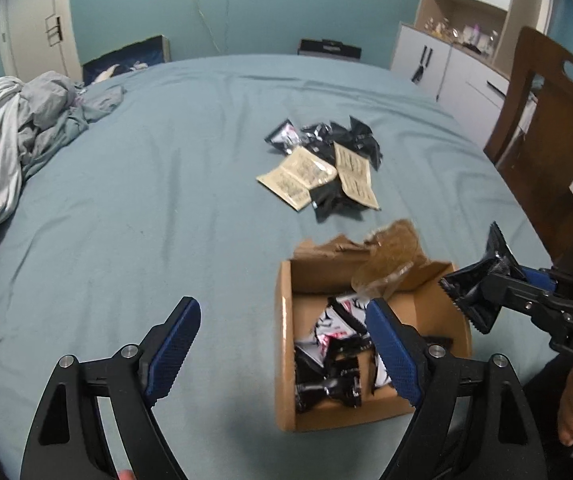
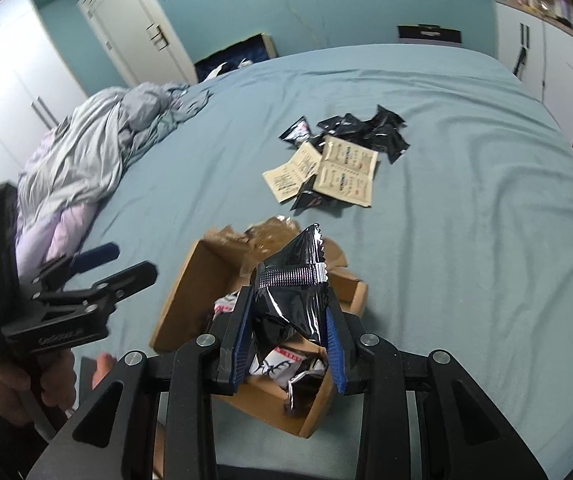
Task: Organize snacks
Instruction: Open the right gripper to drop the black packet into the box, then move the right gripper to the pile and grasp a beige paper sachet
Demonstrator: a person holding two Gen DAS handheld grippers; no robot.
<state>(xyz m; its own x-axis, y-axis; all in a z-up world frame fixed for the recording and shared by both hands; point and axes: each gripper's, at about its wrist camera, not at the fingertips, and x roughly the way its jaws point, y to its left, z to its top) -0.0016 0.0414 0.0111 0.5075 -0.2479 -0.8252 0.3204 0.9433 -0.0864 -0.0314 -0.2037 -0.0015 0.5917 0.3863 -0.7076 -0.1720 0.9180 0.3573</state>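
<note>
Cardboard box (image 2: 274,408) is sitting on the bed (image 2: 466,240) right under my right gripper (image 2: 290,332), and I am carrying a black snack packet (image 2: 290,292) above its open top, the blue pads pressing on the packet's lower half while its crimped seal is sticking up past the fingertips. To do this drop well, I am judging that I should be keeping the packet over the middle of the box, clear of the torn flaps (image 2: 270,236) at the far rim, lowering a little and only then letting go, so the slick foil is not sliding out over the low wall. My left gripper (image 1: 282,344) is standing wide apart with nothing between its pads, one finger over bare sheet and the other over the box. Inside the box I am seeing a loose jumble of black and white-and-red packets (image 1: 334,360), with room left. Farther up the bed, well apart from the box, the unsorted pile (image 1: 322,164) is waiting: black packets mixed with beige sachets (image 2: 346,172).
</note>
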